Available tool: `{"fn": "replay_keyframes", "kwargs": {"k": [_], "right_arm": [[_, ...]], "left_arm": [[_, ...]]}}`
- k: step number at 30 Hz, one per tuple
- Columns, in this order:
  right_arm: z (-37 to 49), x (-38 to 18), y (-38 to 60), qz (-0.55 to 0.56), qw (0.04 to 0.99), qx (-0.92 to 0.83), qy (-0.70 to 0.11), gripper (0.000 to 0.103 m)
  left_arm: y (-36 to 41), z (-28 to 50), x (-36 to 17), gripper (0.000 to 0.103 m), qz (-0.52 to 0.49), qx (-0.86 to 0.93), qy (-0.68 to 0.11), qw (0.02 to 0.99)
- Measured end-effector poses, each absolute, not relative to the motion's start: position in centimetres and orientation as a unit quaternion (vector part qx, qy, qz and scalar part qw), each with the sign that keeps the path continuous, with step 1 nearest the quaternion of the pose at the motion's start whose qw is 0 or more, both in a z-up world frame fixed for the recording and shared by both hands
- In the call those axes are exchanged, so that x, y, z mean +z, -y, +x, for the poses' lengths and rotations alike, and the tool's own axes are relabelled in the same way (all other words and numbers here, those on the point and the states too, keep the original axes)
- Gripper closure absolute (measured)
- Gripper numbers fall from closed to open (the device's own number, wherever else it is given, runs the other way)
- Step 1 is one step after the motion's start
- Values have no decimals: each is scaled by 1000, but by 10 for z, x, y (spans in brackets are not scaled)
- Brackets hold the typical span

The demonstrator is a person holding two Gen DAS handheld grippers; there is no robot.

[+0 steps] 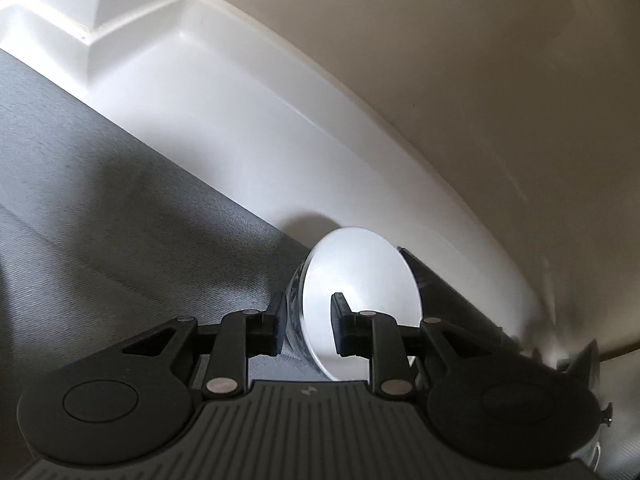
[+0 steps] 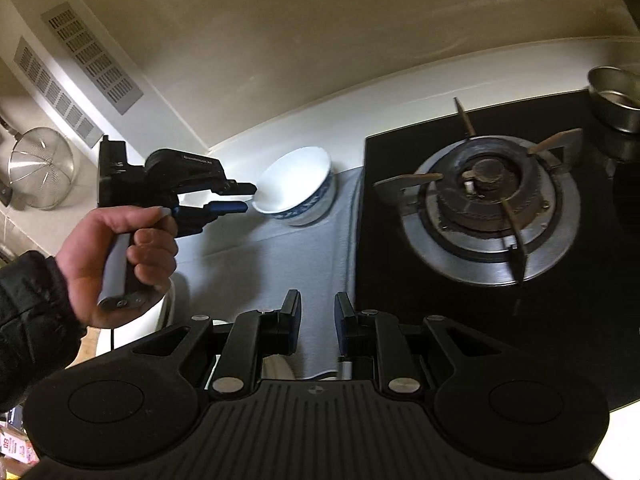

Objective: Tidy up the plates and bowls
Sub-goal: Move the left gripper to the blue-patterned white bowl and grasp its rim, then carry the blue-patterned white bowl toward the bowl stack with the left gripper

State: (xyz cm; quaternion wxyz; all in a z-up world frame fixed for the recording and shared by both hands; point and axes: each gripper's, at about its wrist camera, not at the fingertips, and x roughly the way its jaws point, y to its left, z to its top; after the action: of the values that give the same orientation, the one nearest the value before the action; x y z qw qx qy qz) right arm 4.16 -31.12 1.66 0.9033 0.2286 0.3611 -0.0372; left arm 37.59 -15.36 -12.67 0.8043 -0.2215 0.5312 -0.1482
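Note:
A white bowl with a blue pattern outside rests tilted on a grey cloth by the back wall. My left gripper has its fingers around the bowl's near rim, one inside and one outside. In the left wrist view the bowl fills the space between the fingers of the left gripper, which stand a little apart from the rim. My right gripper is open and empty above the cloth, in front of the bowl.
A black gas stove with a burner lies right of the cloth. A metal pot stands at its far right. A wire strainer hangs at the left. White dishes sit below my left hand.

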Motion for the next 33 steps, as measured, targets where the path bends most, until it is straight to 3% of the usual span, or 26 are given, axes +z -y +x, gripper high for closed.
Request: {"fn": "replay_keyframes", "kwargs": {"k": [5, 7, 16, 23, 33], "right_arm": [[38, 15, 321, 232, 901, -51, -363, 82], [37, 15, 322, 231, 901, -53, -364, 82], [55, 12, 313, 222, 898, -28, -380, 82], [81, 11, 292, 203, 896, 15, -394, 82], [158, -5, 283, 198, 896, 17, -398, 78]], "left_arm": [[166, 385, -136, 81, -206, -139, -539, 804], [170, 385, -137, 94, -191, -129, -542, 808], [140, 362, -134, 94, -186, -131, -557, 799], [109, 321, -125, 90, -109, -158, -575, 795], [99, 299, -108, 86, -58, -174, -496, 849]]}}
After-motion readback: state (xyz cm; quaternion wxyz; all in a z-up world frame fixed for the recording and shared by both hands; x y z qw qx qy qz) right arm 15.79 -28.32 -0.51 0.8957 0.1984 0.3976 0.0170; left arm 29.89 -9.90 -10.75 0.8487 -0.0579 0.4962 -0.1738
